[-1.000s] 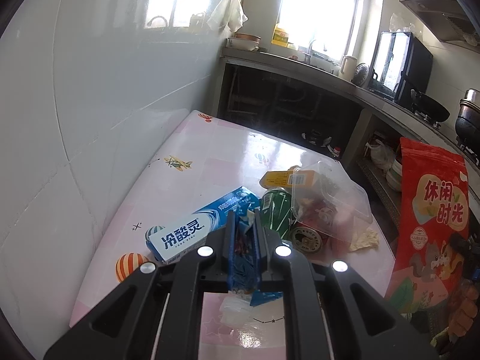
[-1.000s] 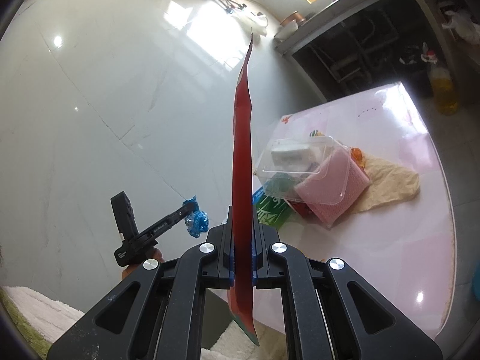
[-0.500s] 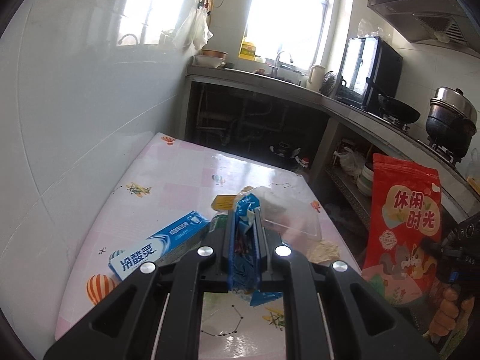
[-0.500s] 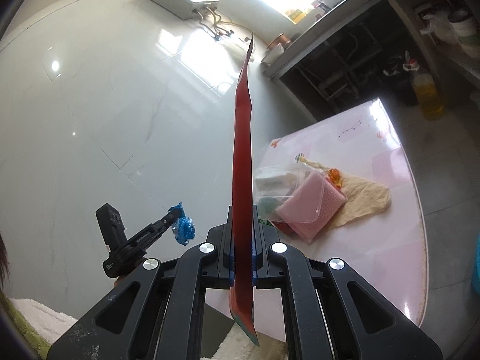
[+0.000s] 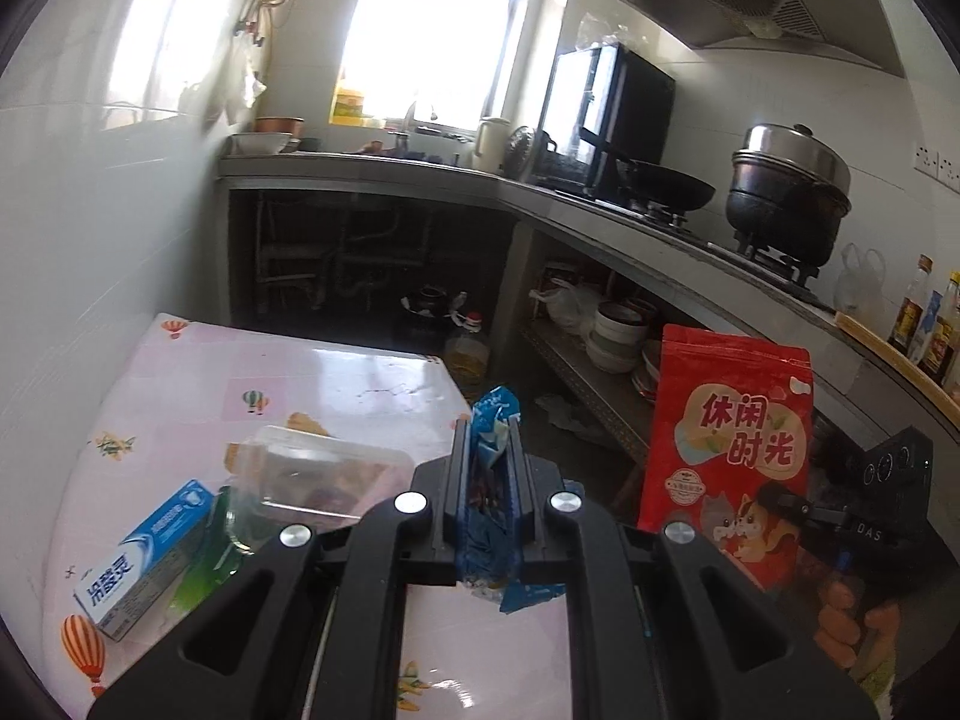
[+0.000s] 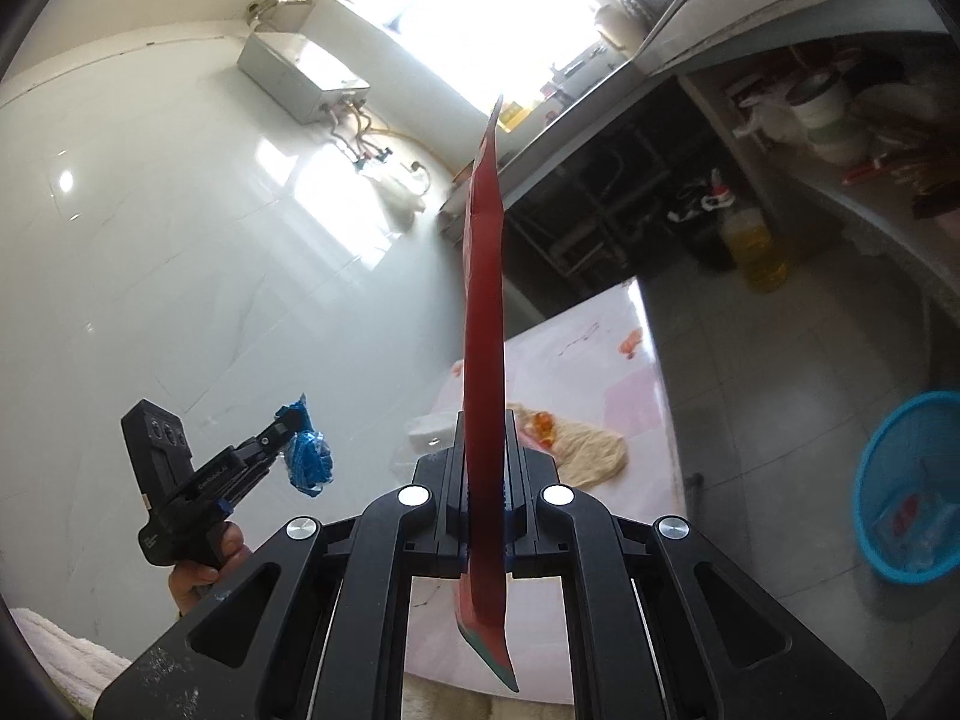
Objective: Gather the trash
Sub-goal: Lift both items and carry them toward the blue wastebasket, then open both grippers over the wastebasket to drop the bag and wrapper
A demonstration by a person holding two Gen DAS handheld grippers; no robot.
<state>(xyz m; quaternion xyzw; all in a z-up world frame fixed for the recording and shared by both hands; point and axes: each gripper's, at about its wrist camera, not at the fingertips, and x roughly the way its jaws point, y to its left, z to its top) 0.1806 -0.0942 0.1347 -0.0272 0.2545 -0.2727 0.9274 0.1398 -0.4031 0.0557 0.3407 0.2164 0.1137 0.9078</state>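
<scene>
Up at the back, a long grey counter [image 5: 600, 210] runs around the kitchen under a bright window [image 5: 432, 30], with a black wok [image 5: 666, 186] and a big steel pot [image 5: 789, 180] on the stove. Down low sits the table [image 5: 336, 372], covered in a shiny pink cloth with little balloons and planes on it, pushed up against the white tiled wall [image 6: 150, 270]. On the floor to the right of the table is a round blue basket [image 6: 912, 486] with something clear and red inside. On the table lie a clear plastic box [image 5: 318, 474], a blue and white toothpaste box [image 5: 150, 552] just beside it, and a beige rag [image 6: 585, 450] near the far edge. The red snack bag [image 5: 729, 450] is big and flat, with yellow letters and a squirrel picture on the front. It is up in the air past the right edge of the table, standing tall, and the right gripper [image 6: 485, 468] is clamped tight on its lower part. The blue wrapper [image 5: 489, 480] is small and crumpled. It is also up in the air, over the near part of the table, and the left gripper [image 5: 487, 450] is squeezed tight on it, with scraps of it sticking out above and below the black fingers [image 5: 459, 462].
</scene>
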